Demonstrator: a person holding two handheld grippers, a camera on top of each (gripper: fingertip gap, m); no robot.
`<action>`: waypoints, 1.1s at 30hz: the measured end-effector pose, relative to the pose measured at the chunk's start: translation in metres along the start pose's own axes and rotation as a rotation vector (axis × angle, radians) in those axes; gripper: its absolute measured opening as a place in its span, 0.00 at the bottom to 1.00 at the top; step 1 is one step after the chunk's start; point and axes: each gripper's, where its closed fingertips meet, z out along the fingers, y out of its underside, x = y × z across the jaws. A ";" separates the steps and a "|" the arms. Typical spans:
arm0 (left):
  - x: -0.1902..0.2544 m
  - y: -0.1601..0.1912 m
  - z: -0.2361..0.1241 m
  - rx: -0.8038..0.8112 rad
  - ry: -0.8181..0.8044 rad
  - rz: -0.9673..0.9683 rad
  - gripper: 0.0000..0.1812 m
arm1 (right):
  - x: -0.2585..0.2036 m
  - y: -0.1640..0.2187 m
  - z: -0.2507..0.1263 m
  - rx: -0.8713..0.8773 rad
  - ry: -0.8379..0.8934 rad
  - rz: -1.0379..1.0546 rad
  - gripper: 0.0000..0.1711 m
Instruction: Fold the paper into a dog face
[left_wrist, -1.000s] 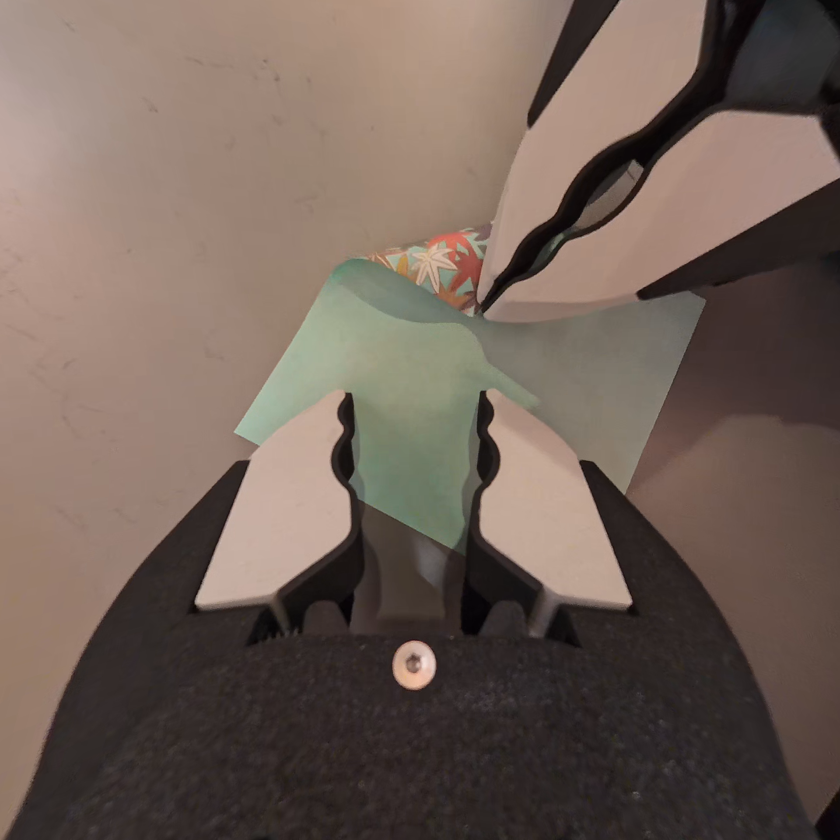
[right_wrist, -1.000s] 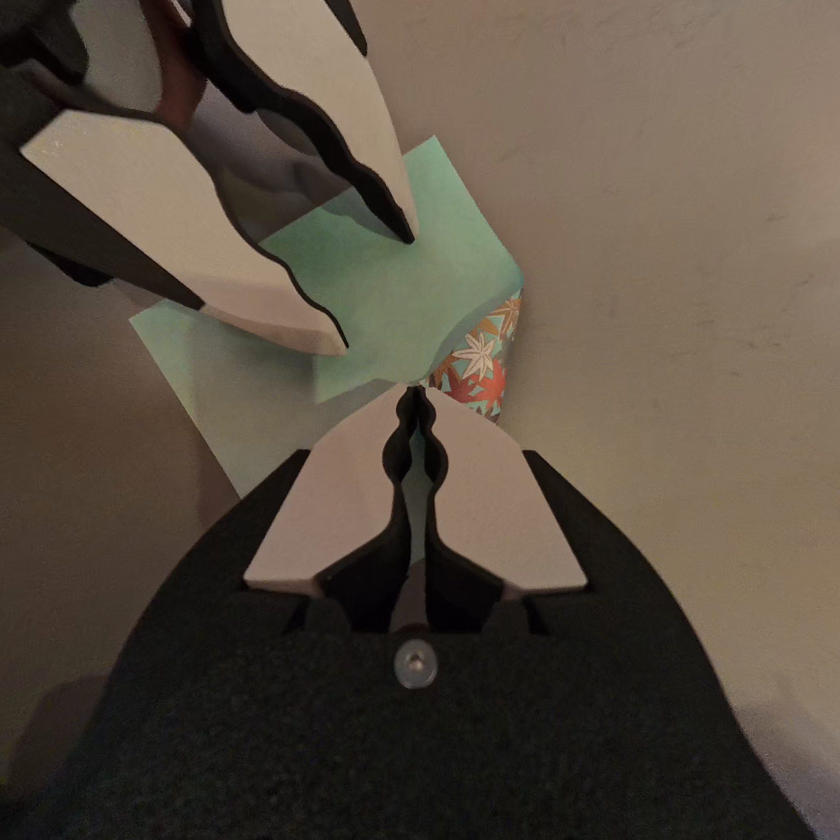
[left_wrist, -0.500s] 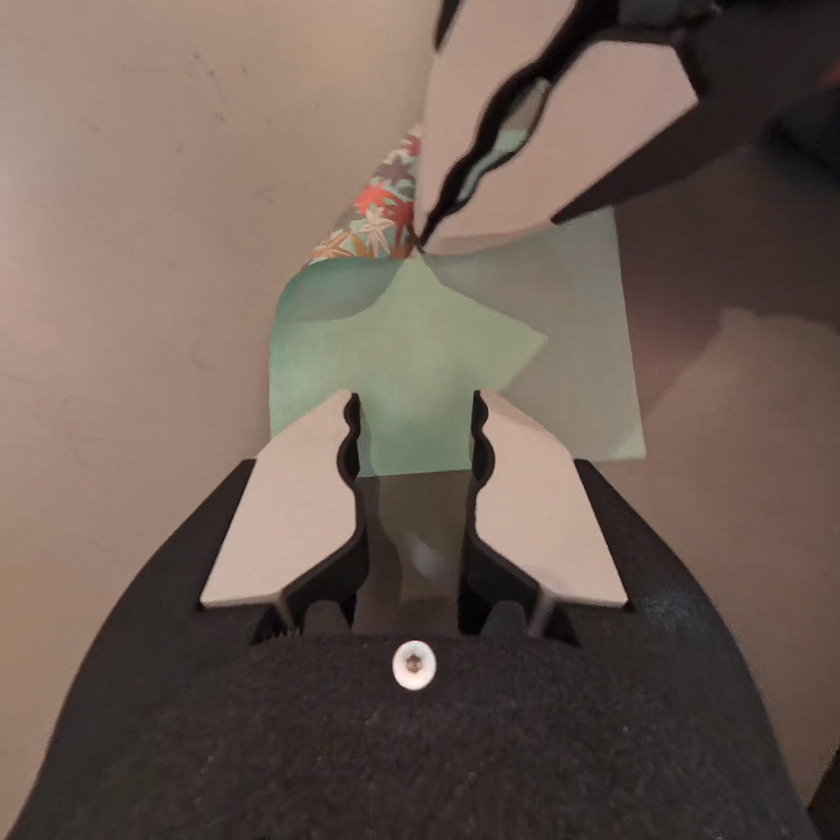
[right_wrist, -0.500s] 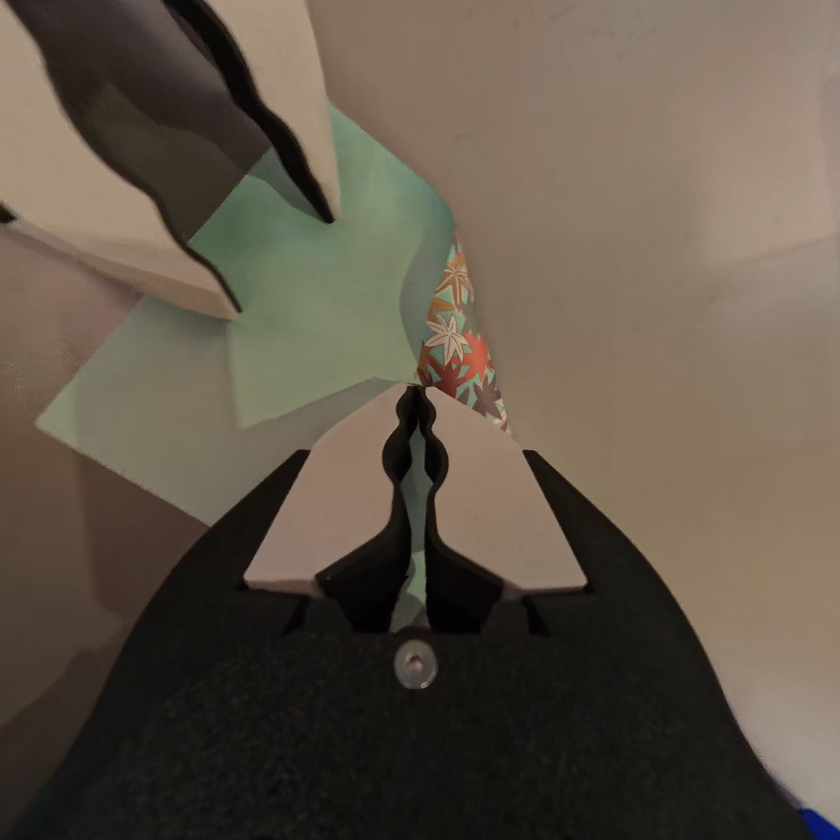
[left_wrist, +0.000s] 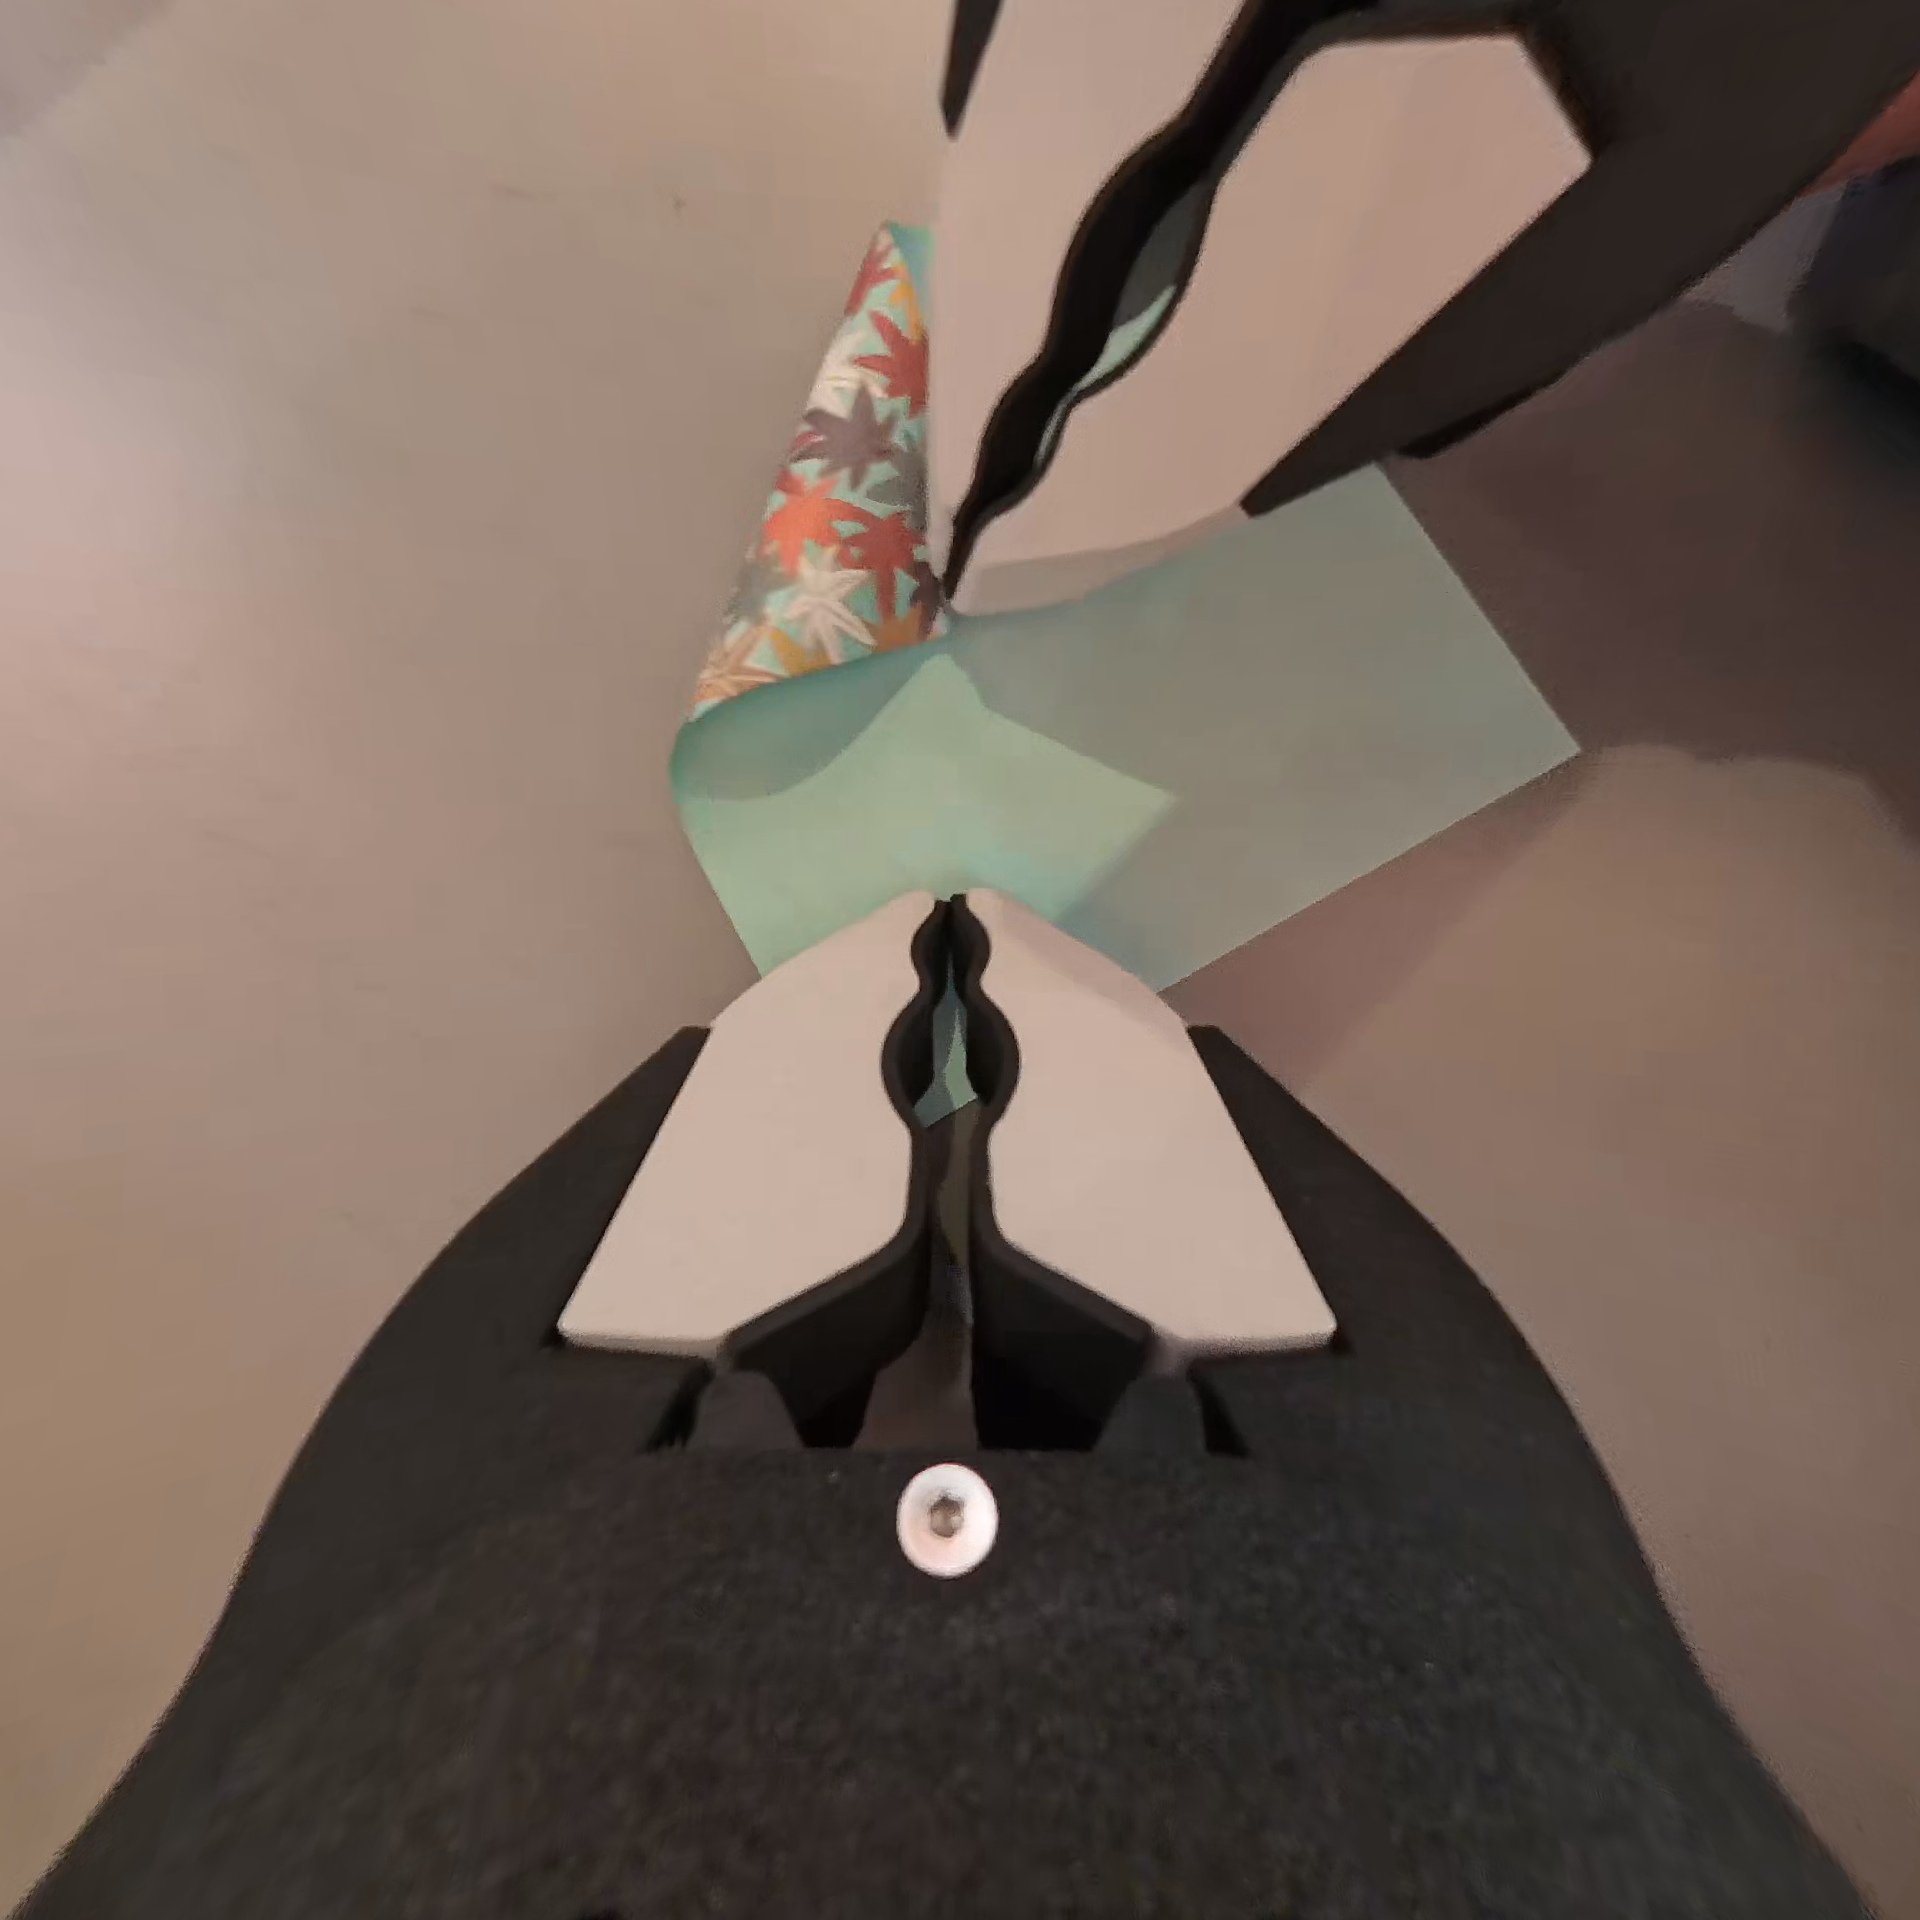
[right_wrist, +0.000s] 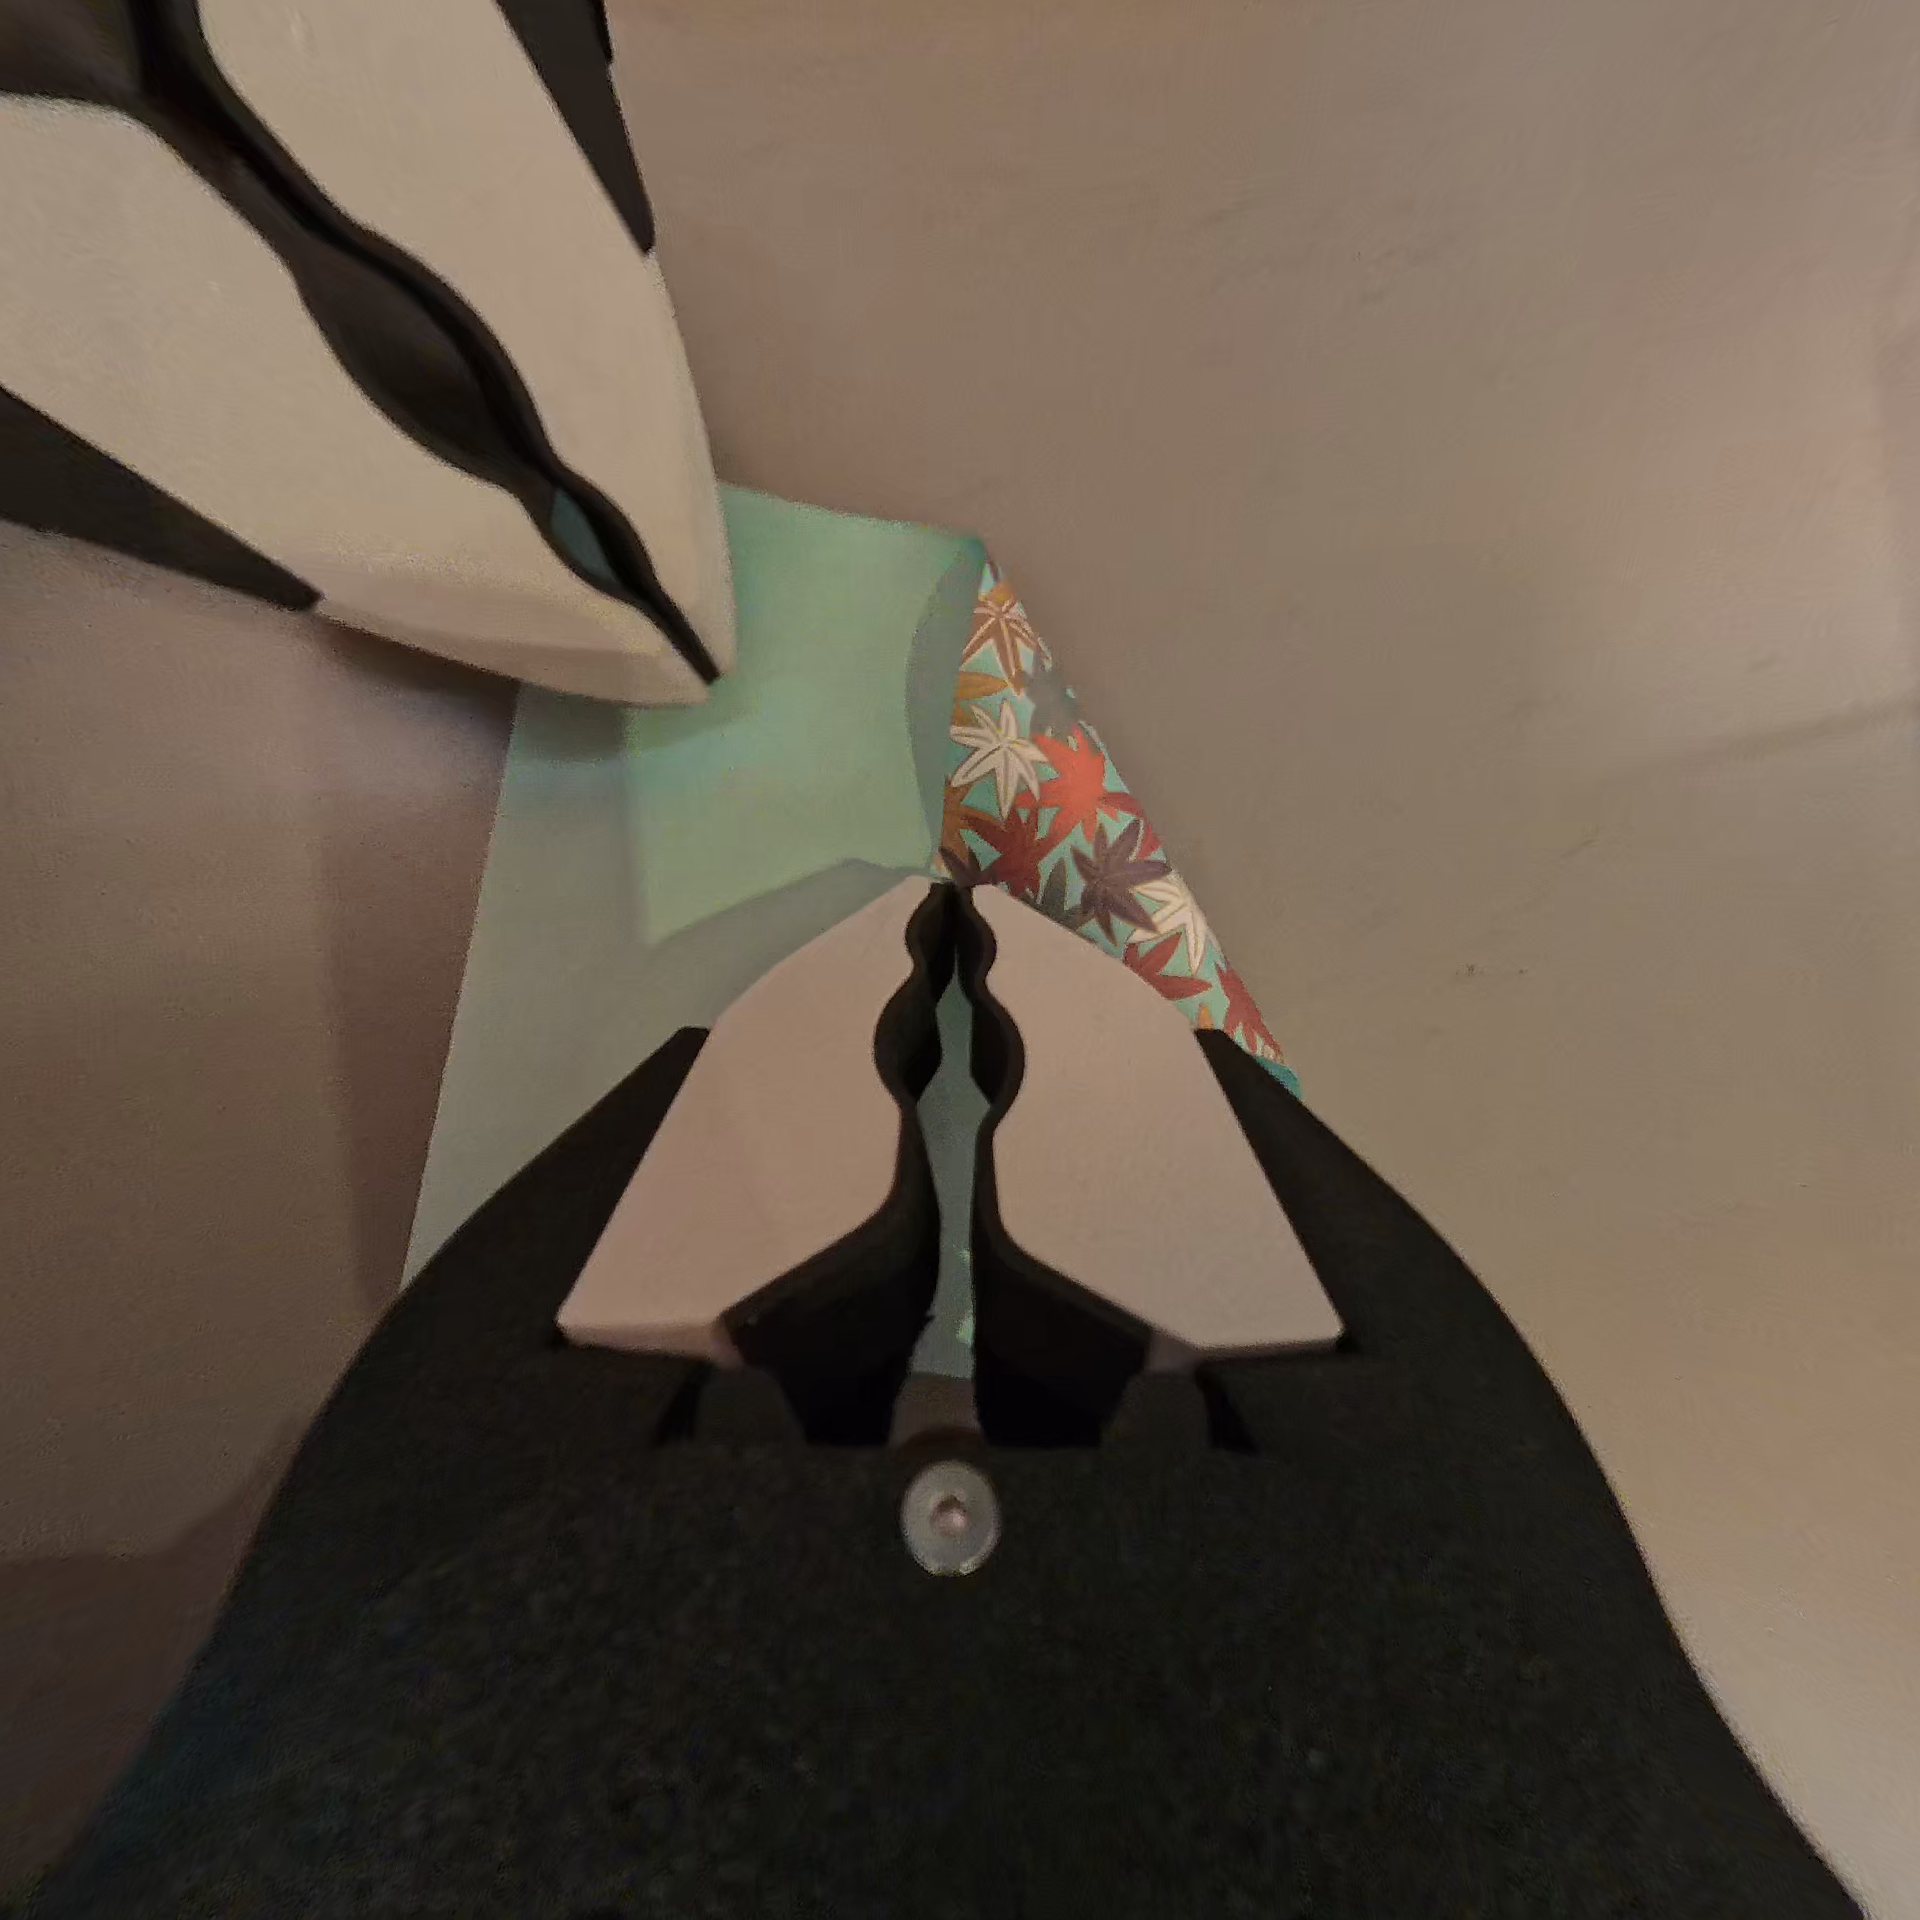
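Observation:
The paper (left_wrist: 935, 810) is plain mint green on one side and has a leaf pattern (left_wrist: 862, 468) on the other. It is partly folded and held up off the table between both grippers. My left gripper (left_wrist: 951, 906) is shut on the green fold's near edge, and a strip of paper shows between its jaws. My right gripper (left_wrist: 948, 582) comes in from the top right, shut on the paper where the green meets the pattern. In the right wrist view my right gripper (right_wrist: 951, 888) pinches the paper (right_wrist: 790, 769) beside the patterned flap (right_wrist: 1060, 800). The left gripper (right_wrist: 707, 665) grips its far edge.
A plain beige table (left_wrist: 312, 727) lies under and around the paper, and it also shows in the right wrist view (right_wrist: 1455, 623). Dark shadow covers the table to the right of the paper (left_wrist: 1558, 935). The tips of one gripper are about 6 cm away from the tips of the other.
My left gripper stood open around the green fold and has now closed on its edge. My right gripper stayed shut on the paper, and the patterned flap has swung up more steeply.

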 end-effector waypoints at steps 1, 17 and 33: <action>0.000 0.000 0.000 -0.003 -0.011 0.007 0.00 | -0.003 0.002 -0.001 0.000 -0.001 0.003 0.00; 0.000 0.000 0.001 -0.011 -0.080 0.022 0.00 | -0.048 0.016 -0.013 -0.013 -0.030 0.024 0.00; 0.020 0.002 -0.002 -0.010 -0.030 0.023 0.11 | -0.045 0.014 -0.009 0.008 0.018 0.092 0.00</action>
